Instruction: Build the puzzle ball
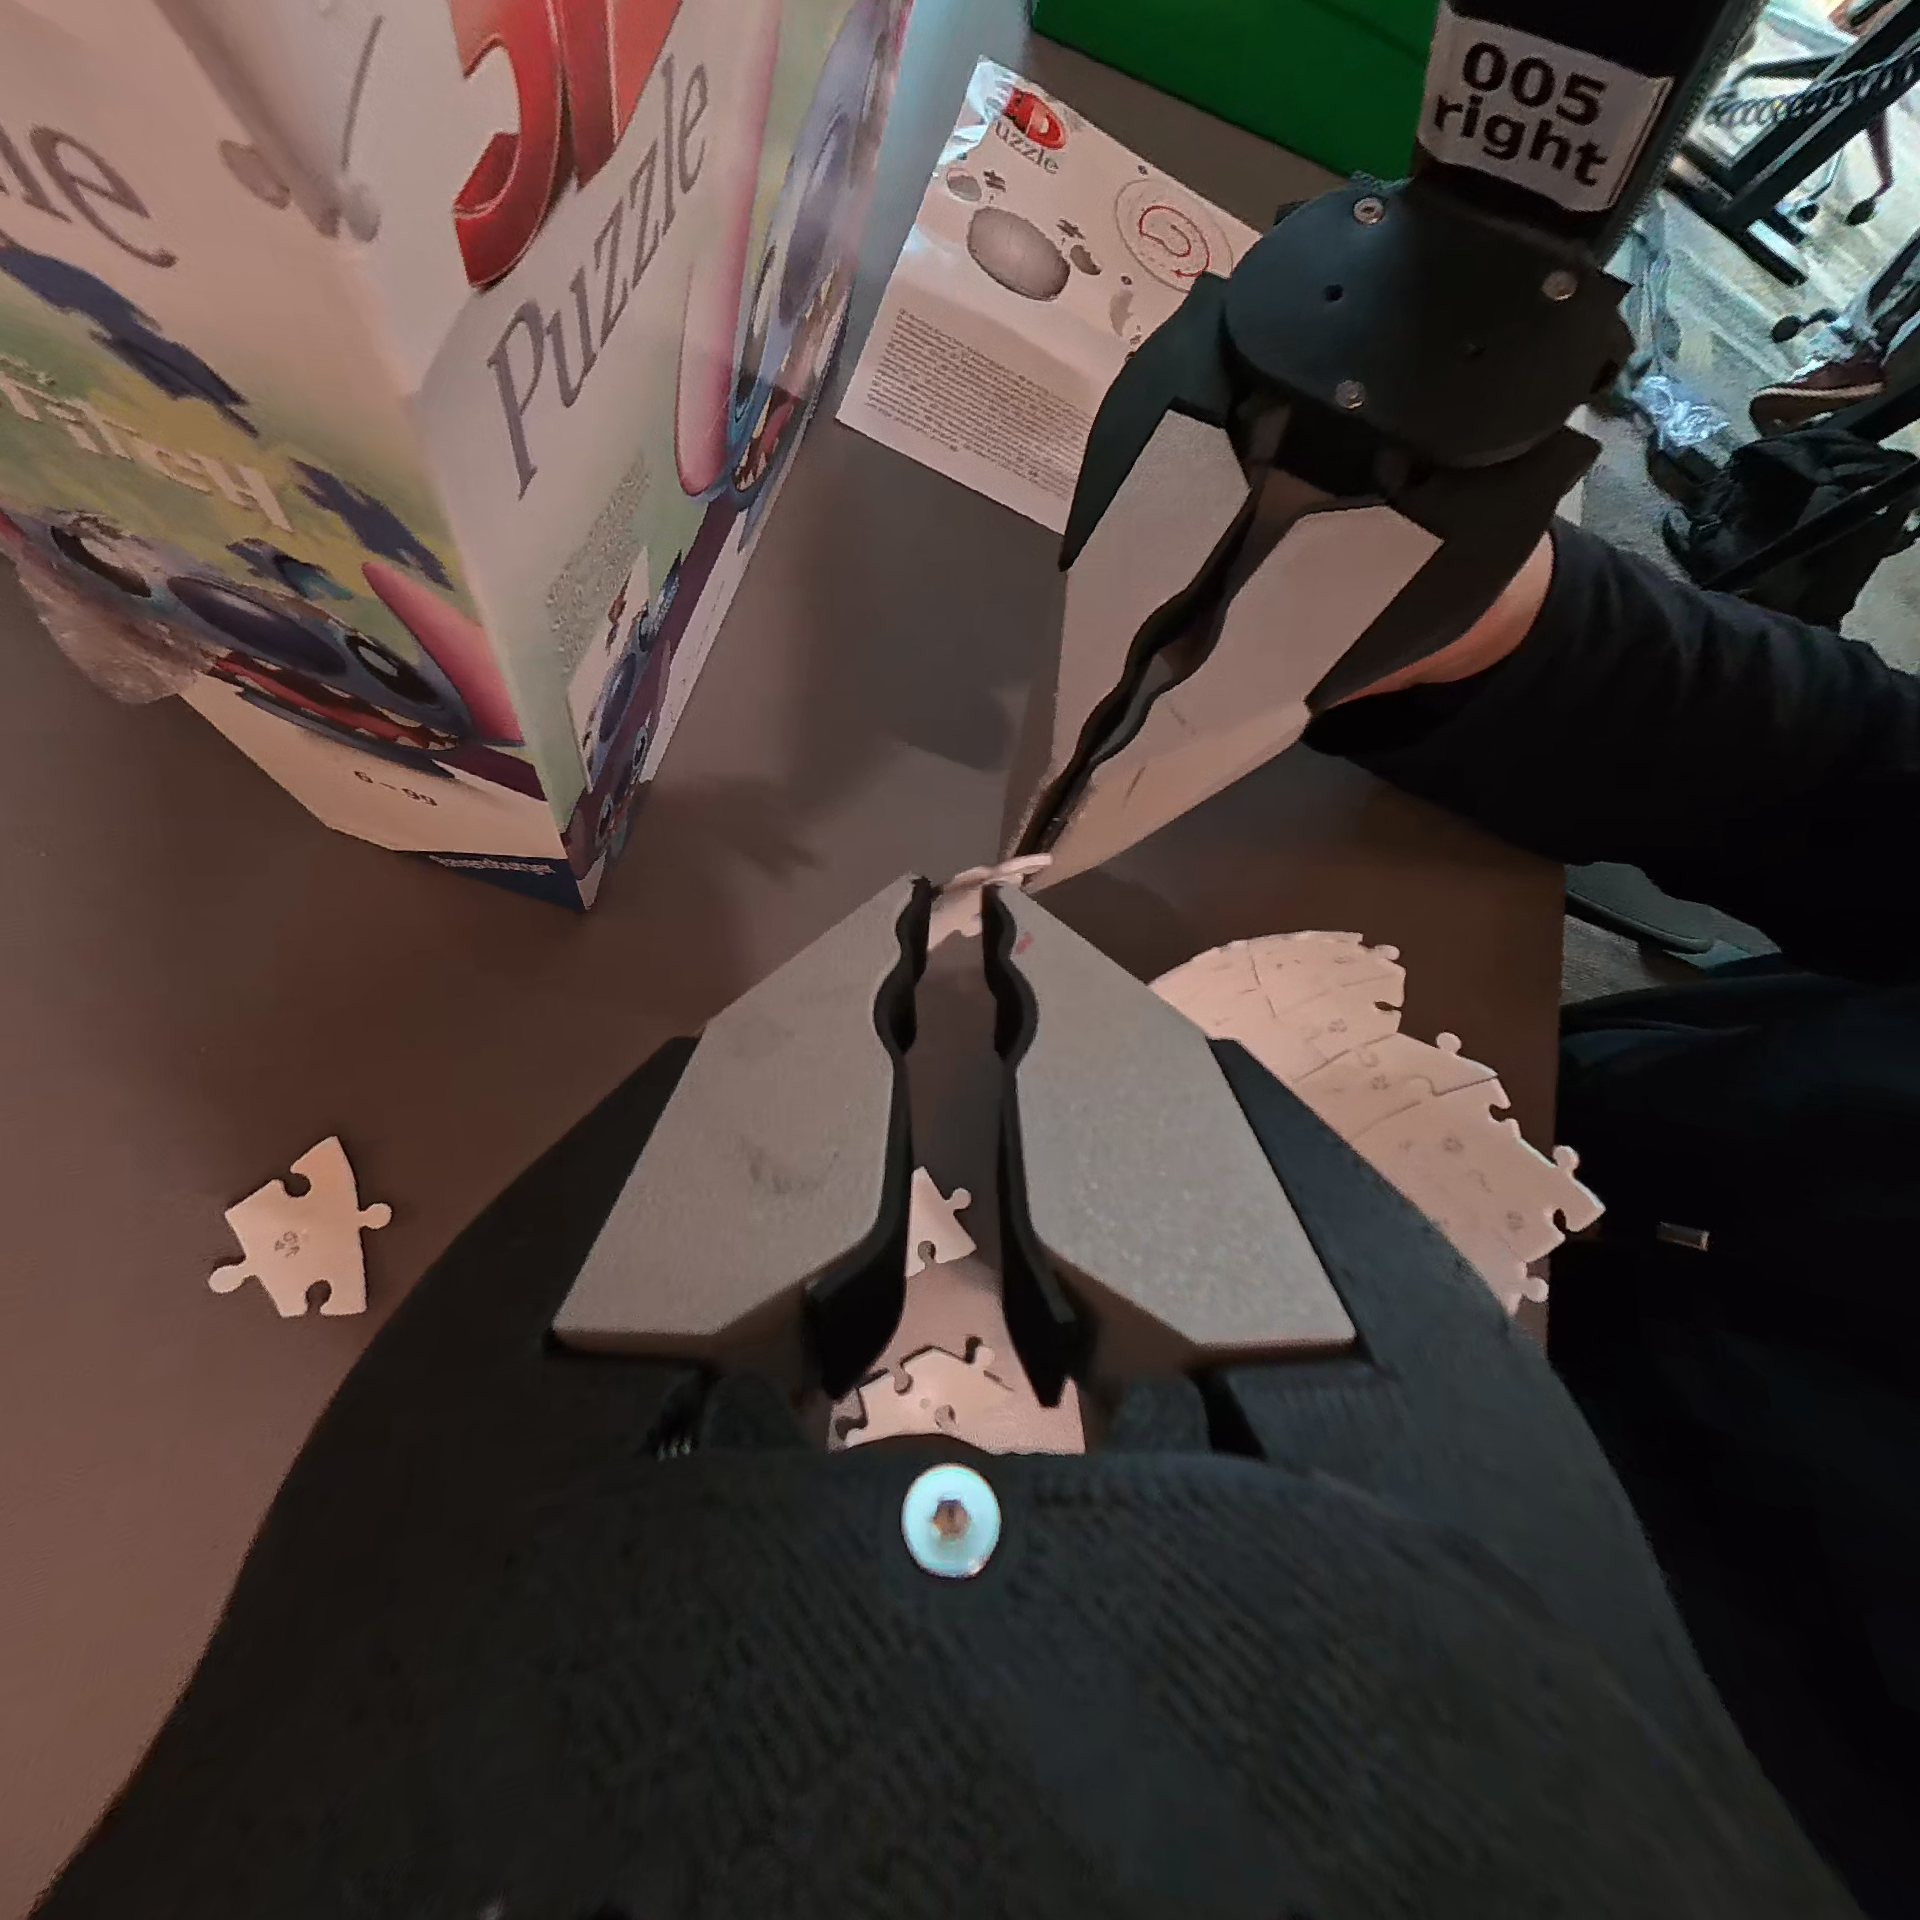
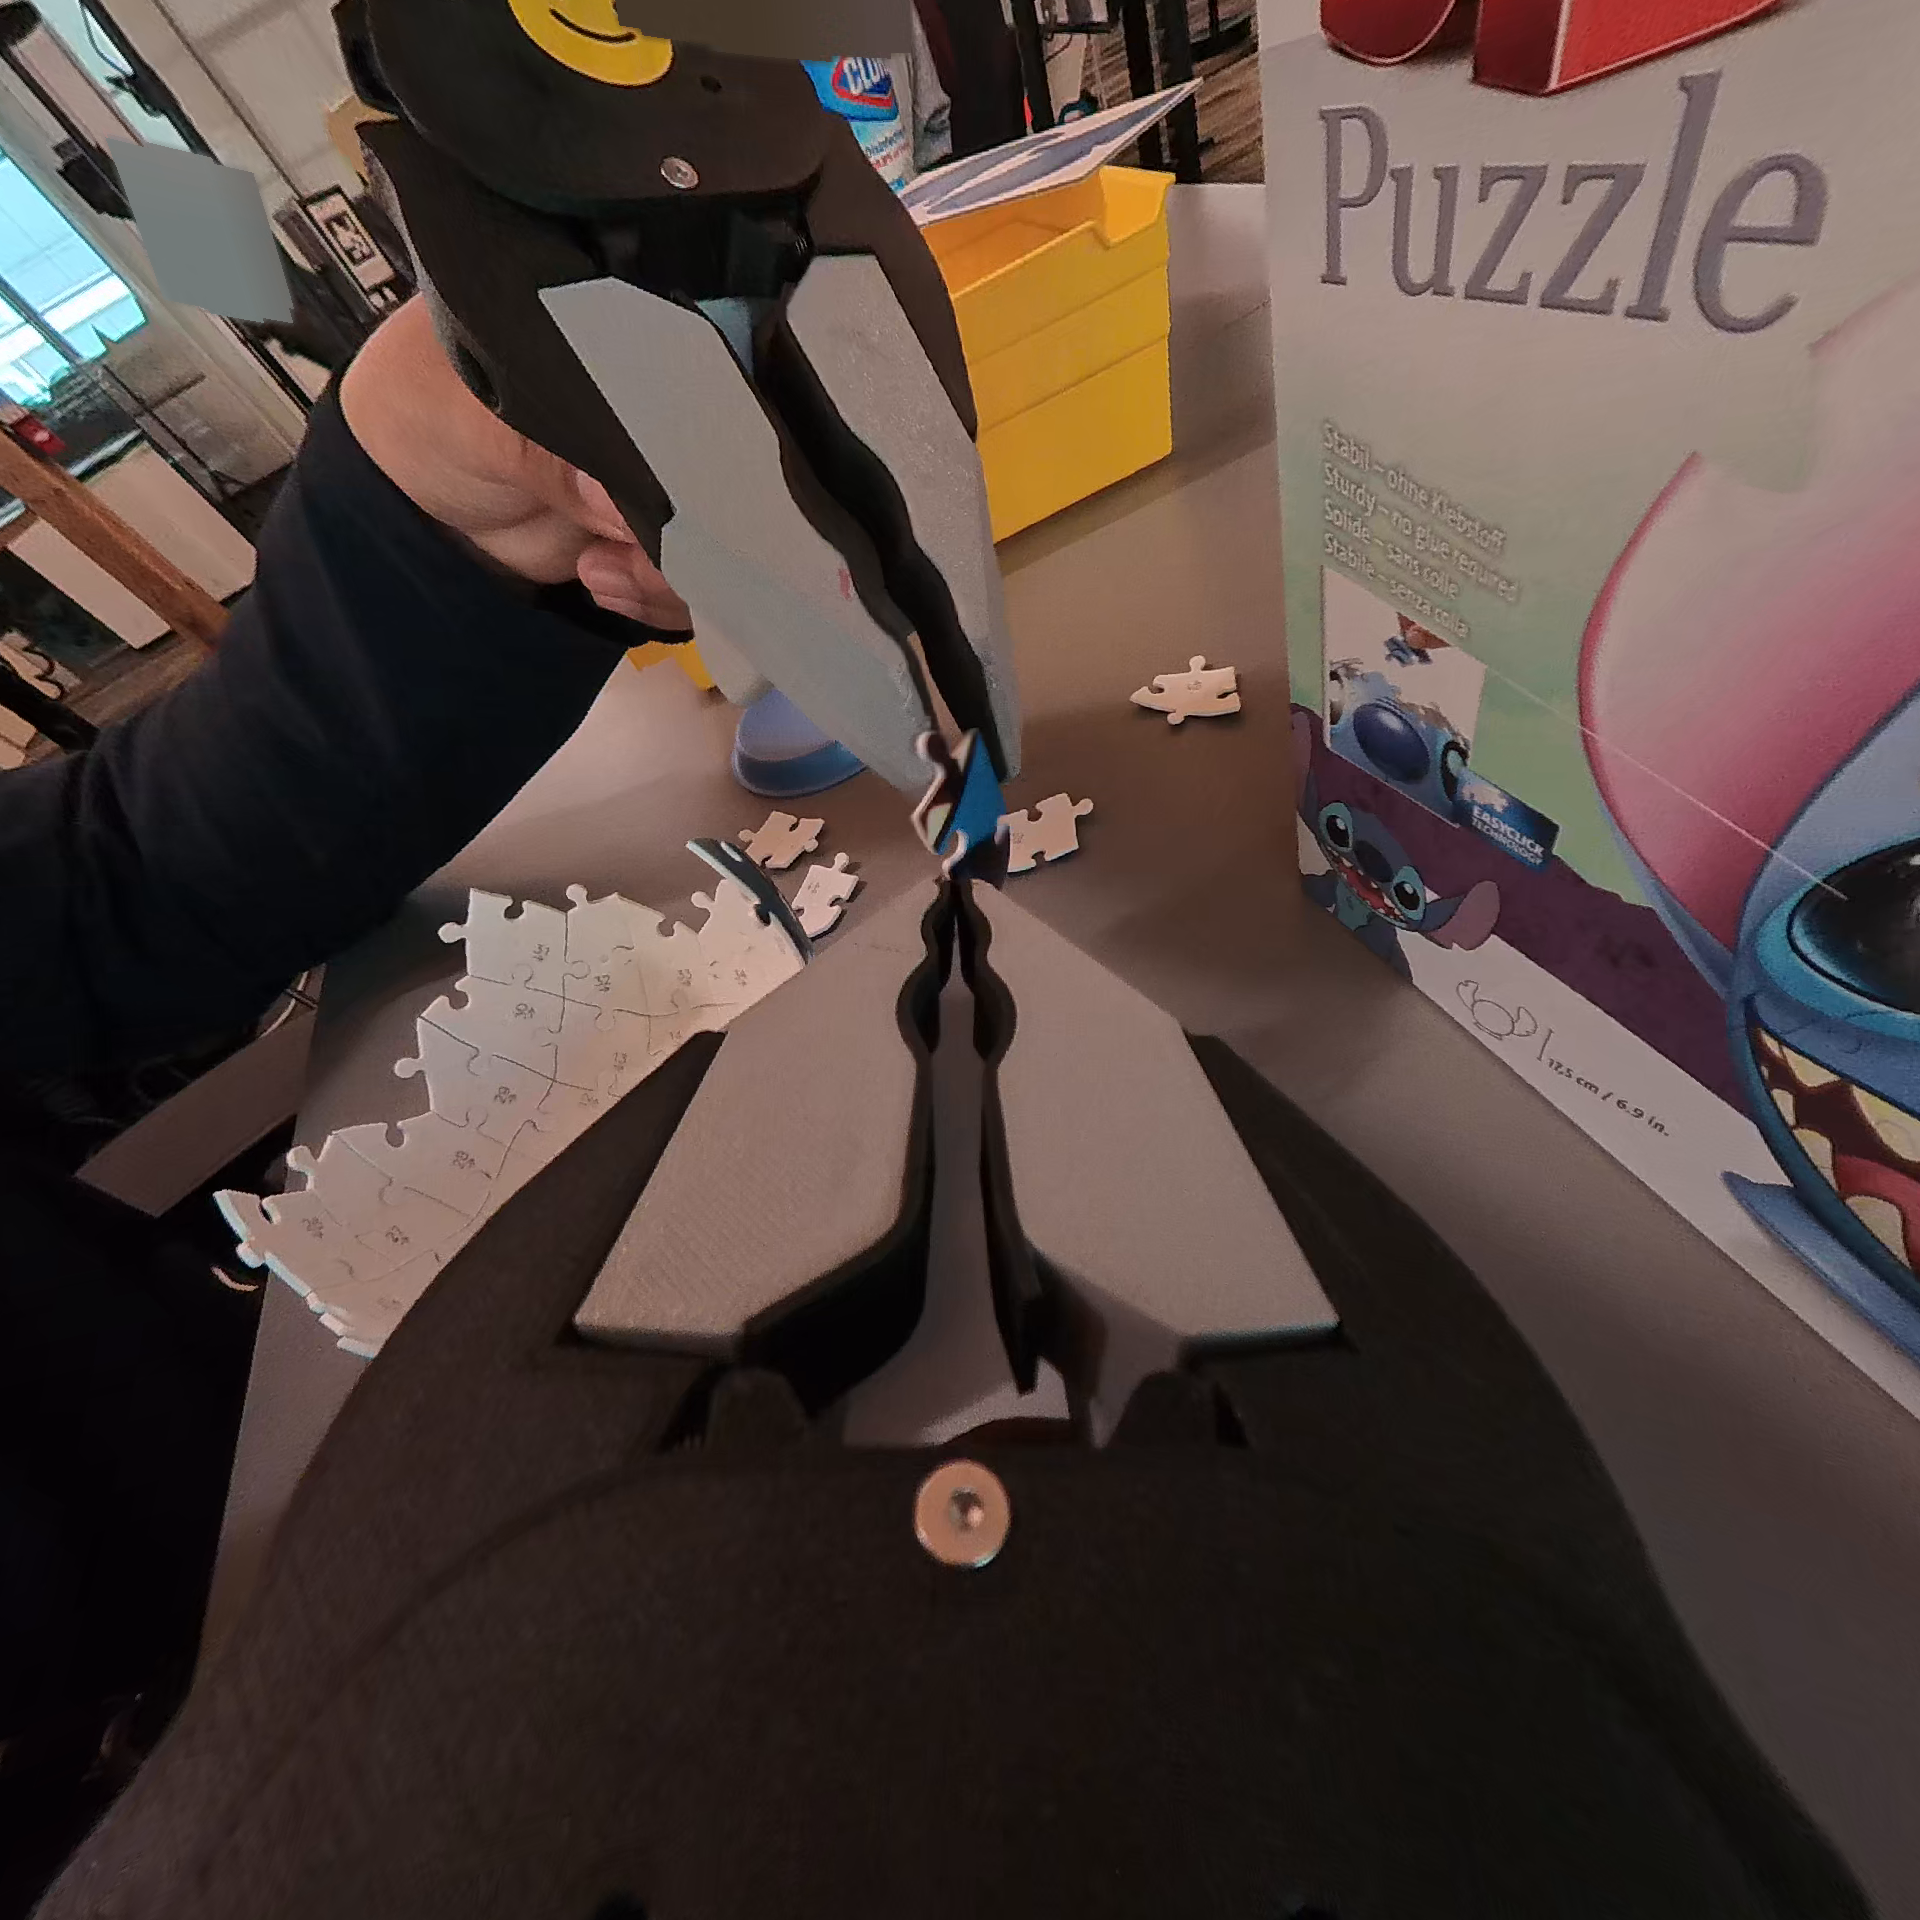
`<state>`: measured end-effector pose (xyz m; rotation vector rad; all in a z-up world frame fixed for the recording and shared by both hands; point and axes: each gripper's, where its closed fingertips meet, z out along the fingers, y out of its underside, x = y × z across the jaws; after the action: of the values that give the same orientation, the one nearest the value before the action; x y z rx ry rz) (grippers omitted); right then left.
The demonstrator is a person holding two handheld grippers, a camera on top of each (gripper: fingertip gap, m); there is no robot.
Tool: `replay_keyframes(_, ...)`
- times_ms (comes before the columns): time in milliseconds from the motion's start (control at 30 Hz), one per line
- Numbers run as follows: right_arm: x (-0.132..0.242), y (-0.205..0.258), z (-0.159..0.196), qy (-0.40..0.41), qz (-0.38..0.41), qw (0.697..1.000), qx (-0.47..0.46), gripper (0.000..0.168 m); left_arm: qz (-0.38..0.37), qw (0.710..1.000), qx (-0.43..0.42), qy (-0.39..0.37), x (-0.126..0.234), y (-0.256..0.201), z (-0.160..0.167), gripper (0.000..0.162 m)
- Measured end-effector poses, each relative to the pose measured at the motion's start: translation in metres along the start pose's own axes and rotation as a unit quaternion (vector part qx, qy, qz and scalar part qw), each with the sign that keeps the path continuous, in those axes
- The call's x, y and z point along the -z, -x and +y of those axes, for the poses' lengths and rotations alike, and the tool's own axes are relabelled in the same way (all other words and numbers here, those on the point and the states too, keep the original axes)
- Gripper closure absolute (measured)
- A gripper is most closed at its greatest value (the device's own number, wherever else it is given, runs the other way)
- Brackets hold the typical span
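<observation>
A small puzzle piece (image 2: 971,805), blue and dark on its printed side, hangs in the air above the table between both grippers; its white edge shows in the left wrist view (image 1: 992,871). My left gripper (image 1: 956,896) is shut on its top and comes down from above in the right wrist view (image 2: 971,769). My right gripper (image 2: 961,899) is shut on its lower tip and reaches in from the upper right in the left wrist view (image 1: 1039,847). The part-built curved shell of joined pieces (image 2: 520,1039) lies white side up on the table, beside the left gripper (image 1: 1403,1091).
The tall puzzle box (image 2: 1558,520) stands on the brown table (image 1: 156,1039). Loose white pieces (image 2: 1190,688) (image 2: 1044,831) (image 1: 296,1231) lie around. An instruction sheet (image 1: 1039,312), yellow bins (image 2: 1060,343) and a blue-white stand (image 2: 790,748) sit farther back. The tips of both grippers are at nearly the same place.
</observation>
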<state>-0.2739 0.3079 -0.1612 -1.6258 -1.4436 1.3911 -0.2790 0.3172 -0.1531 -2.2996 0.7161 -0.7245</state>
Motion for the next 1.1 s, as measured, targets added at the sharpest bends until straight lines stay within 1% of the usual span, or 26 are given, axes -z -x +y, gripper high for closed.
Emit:
replay_keyframes(33, 0.0, 0.0, 0.0, 0.001, 0.001, 1.0, 0.0, 0.168, -0.002, 1.0, -0.003, -0.003, 0.001, 0.0, -0.001, 0.161)
replay_keyframes(200, 0.001, -0.002, -0.002, -0.007, 0.003, 1.0, -0.004, 0.168, 0.045, 0.999, -0.002, -0.026, 0.006, -0.015, -0.008, 0.162)
replay_keyframes(333, 0.0, -0.005, 0.002, 0.002, 0.012, 1.0, 0.0, 0.168, 0.041, 0.999, -0.01, -0.015, 0.001, -0.016, -0.006, 0.162)
replay_keyframes(567, 0.001, -0.004, 0.0, -0.001, 0.008, 1.0, -0.001, 0.168, 0.03, 0.999, 0.002, -0.02, 0.003, -0.008, -0.006, 0.162)
replay_keyframes(767, 0.001, -0.005, 0.001, 0.002, 0.01, 1.0, 0.0, 0.168, 0.042, 0.999, 0.012, -0.025, 0.002, -0.007, -0.006, 0.162)
replay_keyframes(967, 0.001, -0.003, 0.001, 0.001, 0.008, 1.0, 0.003, 0.168, 0.044, 0.999, 0.012, -0.028, 0.002, -0.006, -0.006, 0.156)
replay_keyframes(1100, 0.002, -0.004, 0.0, 0.0, 0.011, 1.0, 0.007, 0.168, 0.062, 0.998, 0.005, -0.031, 0.003, -0.011, -0.006, 0.162)
